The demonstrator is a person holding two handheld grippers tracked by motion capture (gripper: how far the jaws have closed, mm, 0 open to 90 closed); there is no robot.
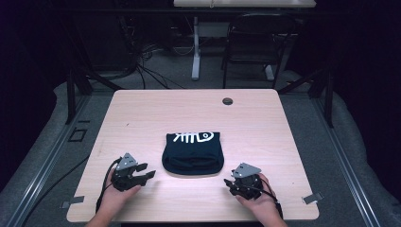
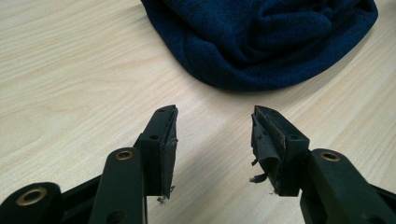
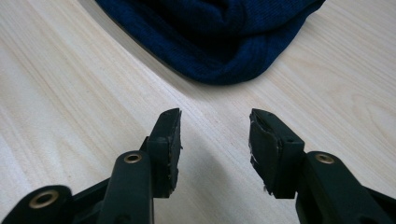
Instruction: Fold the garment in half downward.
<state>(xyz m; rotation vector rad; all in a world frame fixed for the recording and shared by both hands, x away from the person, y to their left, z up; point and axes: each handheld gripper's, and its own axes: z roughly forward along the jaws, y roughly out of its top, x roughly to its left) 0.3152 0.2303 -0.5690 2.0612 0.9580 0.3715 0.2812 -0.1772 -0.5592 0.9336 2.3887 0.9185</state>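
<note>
From above, the left gripper (image 1: 140,173) sits lower left on the table (image 1: 142,113), fingers apart, empty. A folded navy cloth (image 1: 193,153) with white print lies centre. Lower right, the right gripper (image 1: 230,184) gapes too. Close views reveal frayed pads (image 2: 263,140).

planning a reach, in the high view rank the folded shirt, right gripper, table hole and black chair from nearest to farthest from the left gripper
1. Folded shirt, just right of the left gripper.
2. Right gripper, across the near edge.
3. Table hole, by the far edge.
4. Black chair, beyond the table.
</note>
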